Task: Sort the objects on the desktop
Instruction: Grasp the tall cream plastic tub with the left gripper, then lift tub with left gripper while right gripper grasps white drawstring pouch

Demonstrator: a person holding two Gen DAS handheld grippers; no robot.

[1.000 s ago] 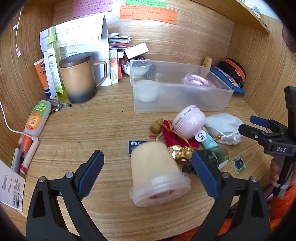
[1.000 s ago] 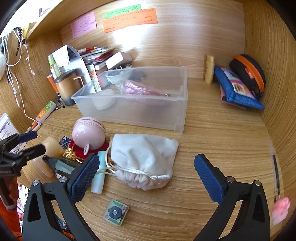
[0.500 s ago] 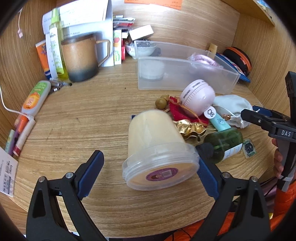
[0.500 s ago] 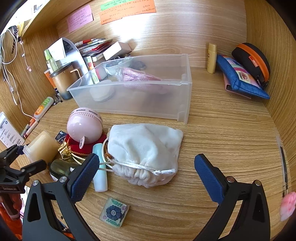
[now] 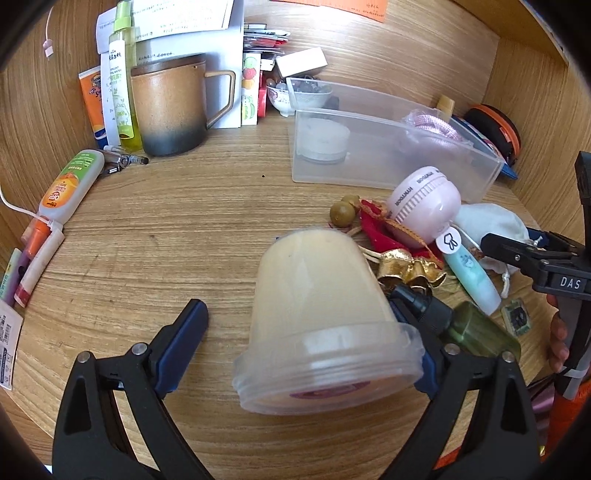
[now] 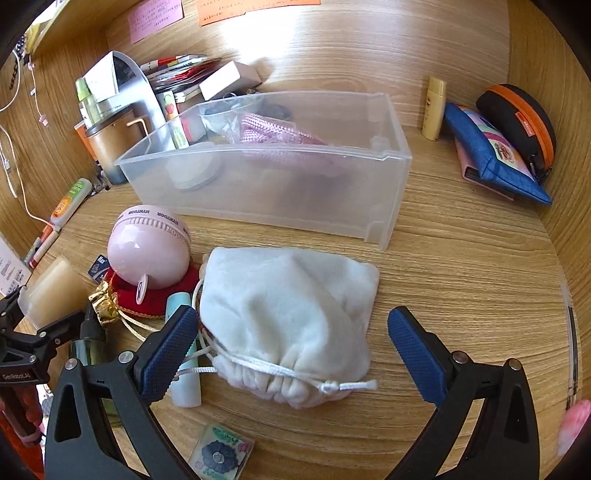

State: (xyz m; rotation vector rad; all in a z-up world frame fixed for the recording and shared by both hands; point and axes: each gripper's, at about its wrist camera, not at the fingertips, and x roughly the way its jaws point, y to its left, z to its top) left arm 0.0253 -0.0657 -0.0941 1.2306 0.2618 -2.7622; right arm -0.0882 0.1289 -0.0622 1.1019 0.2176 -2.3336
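1. Left claw spread wide around the cream tub, which lies on its side on the table; right pad hidden behind it, left pad clear.
2. Right claw gaping open, straddling the white drawstring pouch.
3. Clear bin sits just beyond the pouch.

Home desk nook: mug, sticky notes

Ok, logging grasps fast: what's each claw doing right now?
Left claw: open around the tipped plastic tub, not clamped.
Right claw: open, straddling the white drawstring pouch, holding nothing.
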